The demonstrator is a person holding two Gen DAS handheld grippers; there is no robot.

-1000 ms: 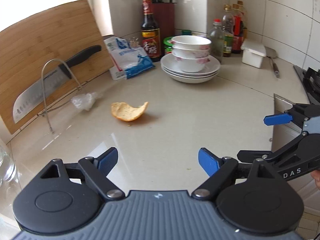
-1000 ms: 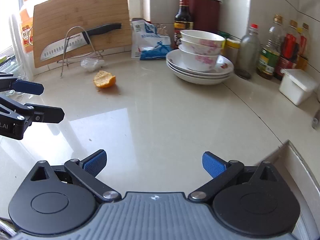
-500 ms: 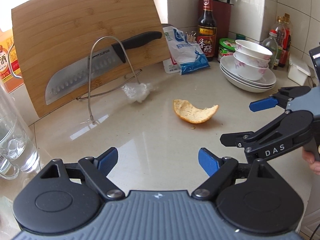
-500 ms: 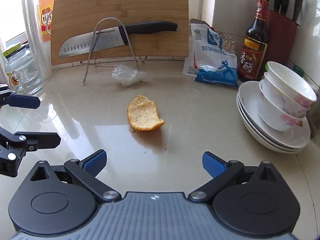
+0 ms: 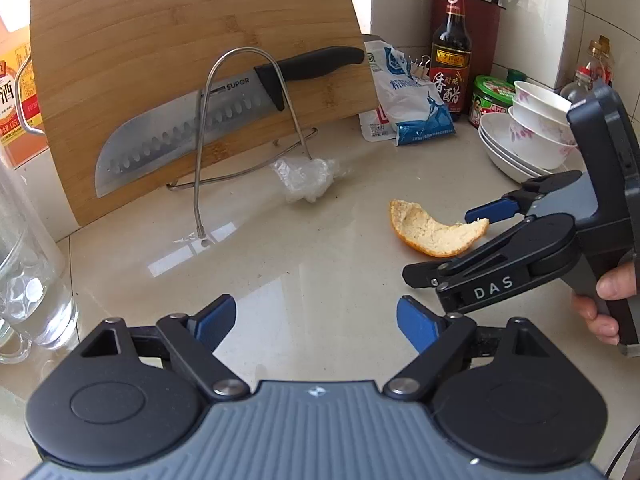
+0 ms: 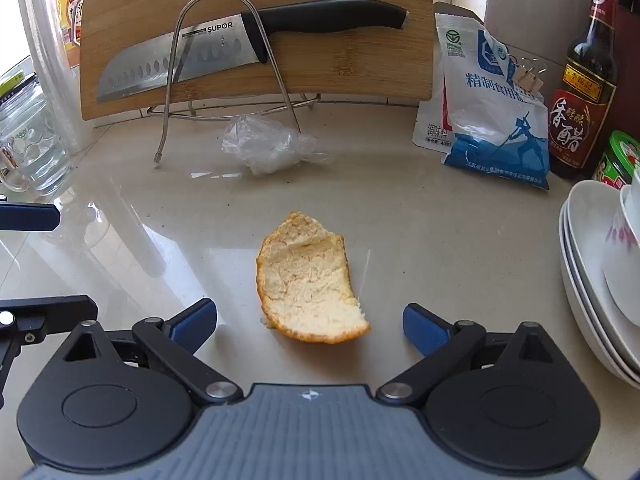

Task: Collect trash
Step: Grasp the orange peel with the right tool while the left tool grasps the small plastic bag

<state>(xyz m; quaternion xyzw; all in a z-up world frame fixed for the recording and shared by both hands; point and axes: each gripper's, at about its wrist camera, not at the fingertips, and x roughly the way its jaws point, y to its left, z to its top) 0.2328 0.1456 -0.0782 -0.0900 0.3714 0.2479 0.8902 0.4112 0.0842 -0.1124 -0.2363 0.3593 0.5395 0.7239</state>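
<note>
An orange peel lies pith-up on the pale counter. Its near end sits between the blue pads of my right gripper, which is open and not touching it. In the left wrist view the same peel lies right of centre, with the right gripper reaching over it from the right, held by a hand. Behind it lies a crumpled clear plastic wrap. My left gripper hangs open and empty over bare counter, left of the peel.
A wooden cutting board and a large knife lean in a wire rack at the back. A salt bag, vinegar bottle and stacked bowls stand on the right. A glass mug stands left.
Both grippers have swung left and come closer to the counter. The right gripper has closed in on the peel, which now lies between its open pads. Neither gripper's opening has changed.
</note>
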